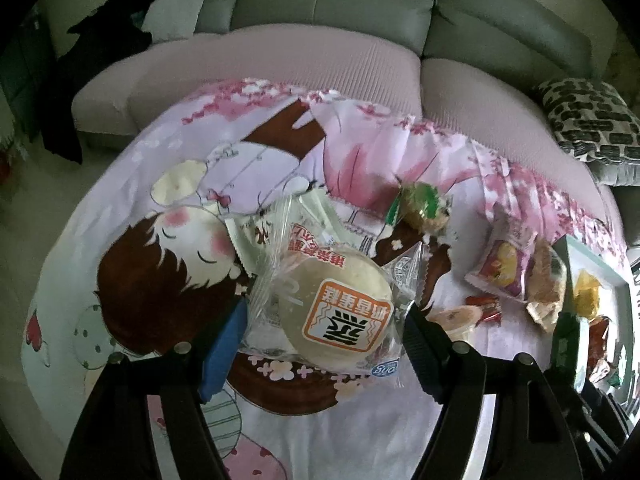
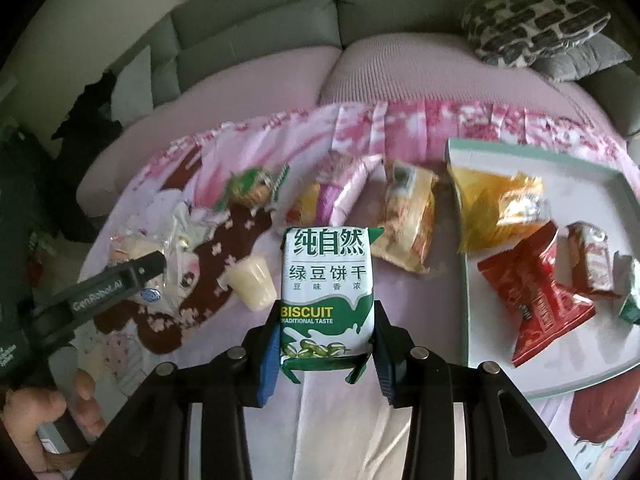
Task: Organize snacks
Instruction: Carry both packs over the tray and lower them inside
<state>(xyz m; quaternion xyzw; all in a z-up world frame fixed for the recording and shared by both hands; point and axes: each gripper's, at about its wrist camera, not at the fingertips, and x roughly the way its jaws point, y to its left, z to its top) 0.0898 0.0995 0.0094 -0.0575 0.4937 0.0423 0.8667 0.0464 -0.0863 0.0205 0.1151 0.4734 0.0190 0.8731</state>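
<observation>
My left gripper (image 1: pixel 324 344) is shut on a clear-wrapped round steamed cake (image 1: pixel 340 312) with an orange label, just above the cartoon-print cloth. My right gripper (image 2: pixel 326 344) is shut on a green-and-white mung bean biscuit pack (image 2: pixel 326 292), held upright above the cloth, left of the white tray (image 2: pixel 472 320). The tray holds a yellow bag (image 2: pixel 500 208), a red packet (image 2: pixel 536 292) and a small red-brown packet (image 2: pixel 592 260). The left gripper's finger (image 2: pixel 120 280) shows at the left of the right wrist view, over the cake.
Loose snacks lie on the cloth: a green-wrapped ball (image 1: pixel 424 208), a purple-yellow bag (image 1: pixel 504 264), a beige bag (image 2: pixel 408 216), a jelly cup (image 2: pixel 252 280), small red candies (image 1: pixel 486 308). A pink-covered sofa (image 1: pixel 280 64) and a patterned cushion (image 2: pixel 532 20) lie behind.
</observation>
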